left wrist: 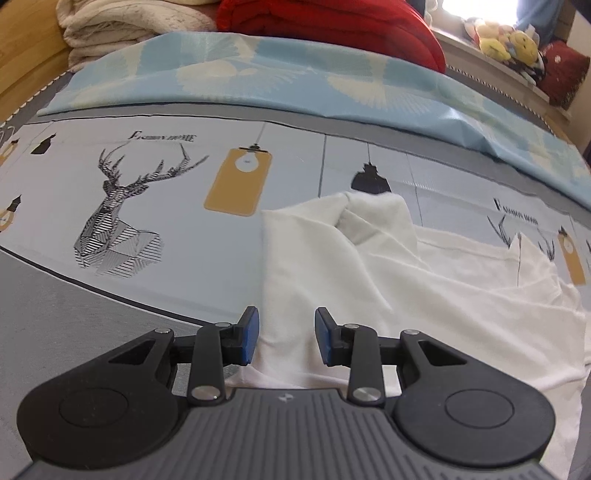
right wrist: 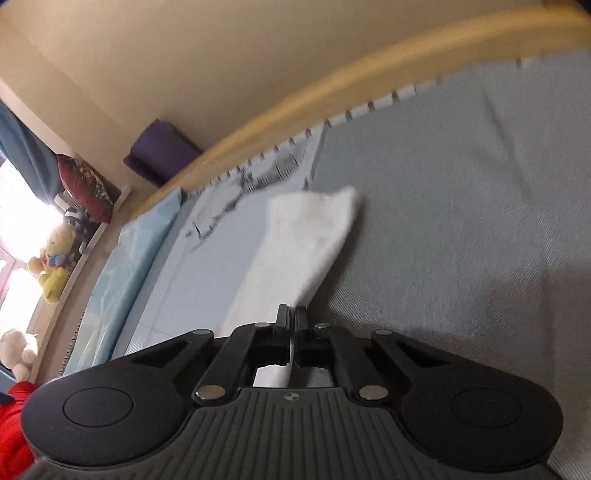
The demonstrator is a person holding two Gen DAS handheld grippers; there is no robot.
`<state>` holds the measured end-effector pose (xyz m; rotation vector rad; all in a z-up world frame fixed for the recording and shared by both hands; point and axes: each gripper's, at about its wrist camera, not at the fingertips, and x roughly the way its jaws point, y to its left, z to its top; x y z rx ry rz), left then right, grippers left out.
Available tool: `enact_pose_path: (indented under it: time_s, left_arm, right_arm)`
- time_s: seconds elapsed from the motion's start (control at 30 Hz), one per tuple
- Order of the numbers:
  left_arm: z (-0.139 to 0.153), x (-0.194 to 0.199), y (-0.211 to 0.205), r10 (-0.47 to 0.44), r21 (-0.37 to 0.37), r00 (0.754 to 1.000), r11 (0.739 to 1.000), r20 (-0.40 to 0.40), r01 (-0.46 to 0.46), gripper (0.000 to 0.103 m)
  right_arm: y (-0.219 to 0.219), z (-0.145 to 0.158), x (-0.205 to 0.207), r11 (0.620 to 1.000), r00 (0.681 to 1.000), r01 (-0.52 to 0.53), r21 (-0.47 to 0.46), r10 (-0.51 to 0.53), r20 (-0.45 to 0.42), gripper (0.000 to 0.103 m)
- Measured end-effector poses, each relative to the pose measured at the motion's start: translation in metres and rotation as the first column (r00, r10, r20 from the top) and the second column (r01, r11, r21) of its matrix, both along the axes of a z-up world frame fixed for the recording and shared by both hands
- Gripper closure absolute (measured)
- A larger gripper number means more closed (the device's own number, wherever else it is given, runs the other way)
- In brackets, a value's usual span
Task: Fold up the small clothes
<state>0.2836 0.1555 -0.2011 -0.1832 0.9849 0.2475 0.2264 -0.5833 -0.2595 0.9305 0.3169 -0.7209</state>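
A white garment (left wrist: 369, 277) lies rumpled on the printed bed sheet (left wrist: 118, 206), with one part folded over near its far end. My left gripper (left wrist: 286, 328) hovers over the garment's left edge. It is open, its blue pads (left wrist: 251, 332) apart, and the cloth lies flat below them. In the right wrist view a strip of the white garment (right wrist: 306, 236) stretches away from my right gripper (right wrist: 291, 314). That gripper is shut, and the cloth runs between its closed fingers.
A light blue cover (left wrist: 258, 74) lies across the far side of the bed, with a red quilt (left wrist: 332, 22) and cream blankets (left wrist: 122, 26) behind it. Plush toys (left wrist: 506, 40) line the windowsill. The wooden bed frame (right wrist: 332, 96) borders the grey sheet.
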Motion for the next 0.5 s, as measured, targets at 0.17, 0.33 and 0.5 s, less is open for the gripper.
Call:
enact_pose_path:
  time_s: [0.17,0.33,0.5]
  left_arm:
    - [0.014,-0.008,0.022,0.038,-0.022,0.999,0.999,0.022,-0.037,0.066]
    - [0.027,-0.018,0.051,0.101,-0.057,0.994,0.994,0.041,-0.099,0.066]
    - [0.038,-0.025,0.073,0.143,-0.093,0.988,0.986,0.055,-0.138,0.066]
  right_arm:
    - [0.056,0.068,0.019,0.965,0.995,-0.088,-0.246,0.076,-0.058,0.102]
    - [0.203,0.138,0.041,0.777,0.916,-0.37,-0.509,0.398,-0.058,0.102]
    - [0.393,0.158,0.01,0.425,0.608,-0.628,-0.651,0.791,-0.07,0.102]
